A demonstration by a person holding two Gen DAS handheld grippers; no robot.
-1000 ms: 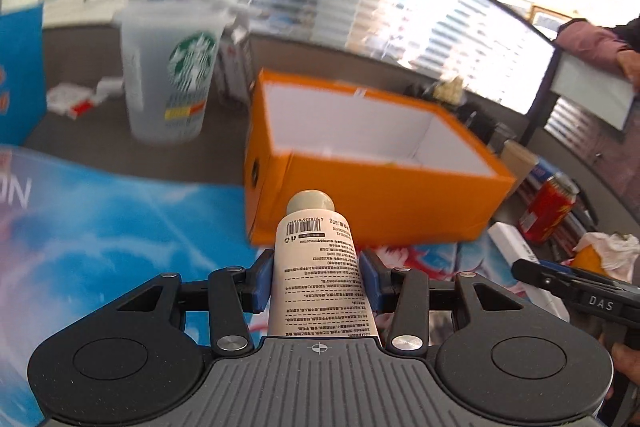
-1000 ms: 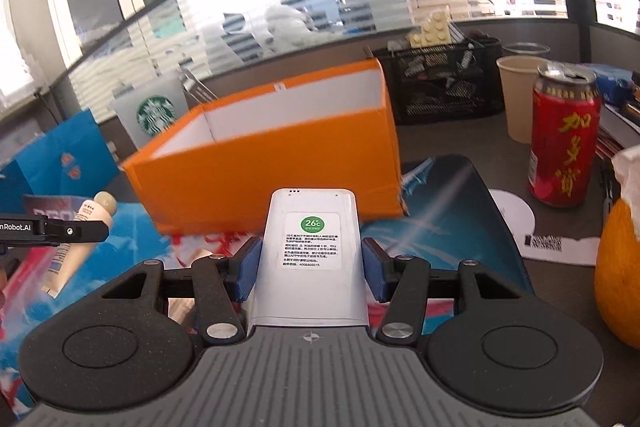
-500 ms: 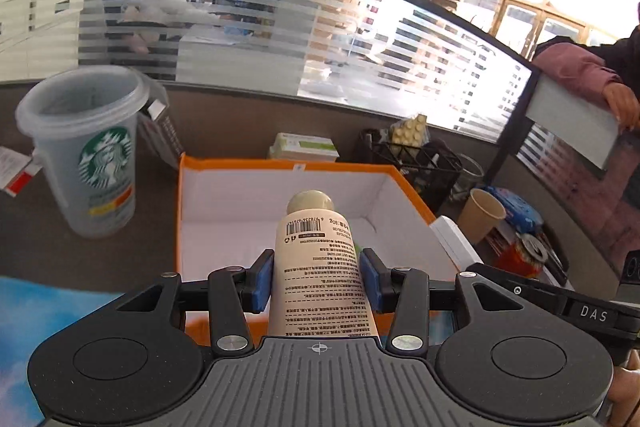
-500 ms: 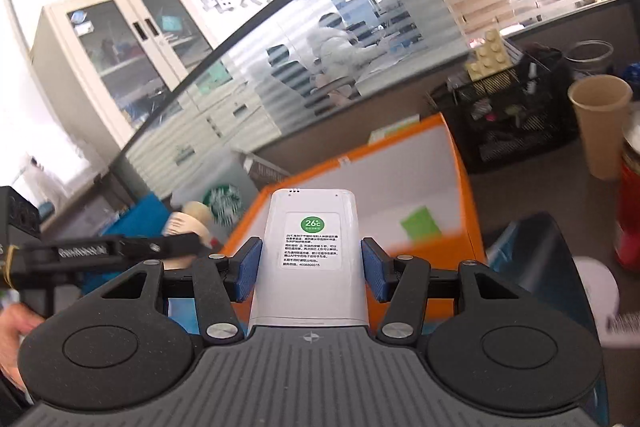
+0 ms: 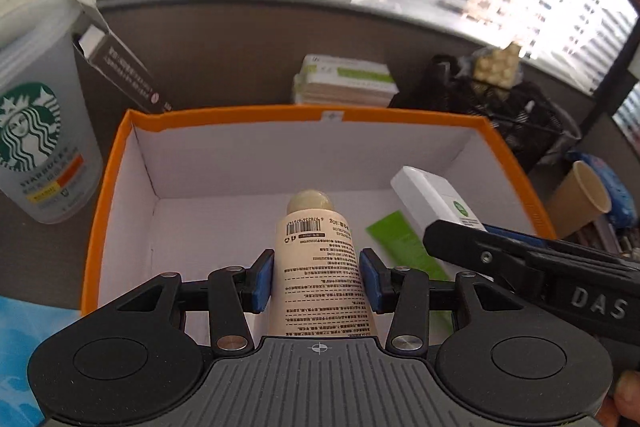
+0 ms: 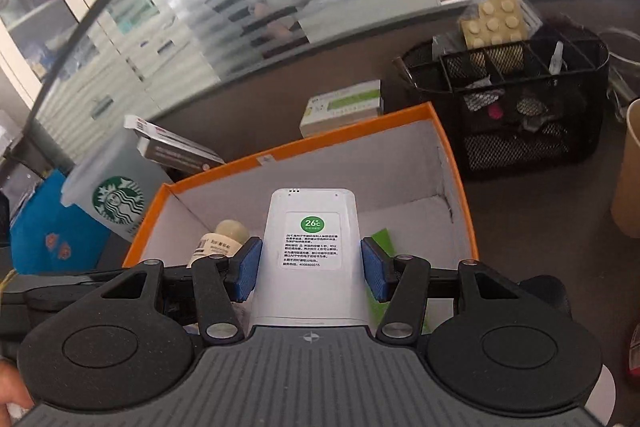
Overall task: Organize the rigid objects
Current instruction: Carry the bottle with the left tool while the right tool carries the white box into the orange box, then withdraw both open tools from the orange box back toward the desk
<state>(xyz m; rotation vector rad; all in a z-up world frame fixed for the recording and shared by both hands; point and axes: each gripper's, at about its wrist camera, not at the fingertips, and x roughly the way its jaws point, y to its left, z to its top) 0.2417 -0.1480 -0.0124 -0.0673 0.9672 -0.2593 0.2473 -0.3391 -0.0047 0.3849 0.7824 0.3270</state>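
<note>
Left wrist view: left claw [image 5: 316,277] clamps light, slippery tube [image 5: 318,259] mid-body; right claw [image 6: 310,269] grips rigid white remote [image 6: 310,251] over box [image 5: 308,115].

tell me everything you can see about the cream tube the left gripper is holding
The cream tube is a beige, plastic-looking squeeze tube with a rounded pale cap at its far end, a barcode below the cap and dense small print down its body. The left hand-held gripper clamps its midsection between blue pads. It points forward over the white inside of the open orange box; whether it touches the floor is unclear.
</note>
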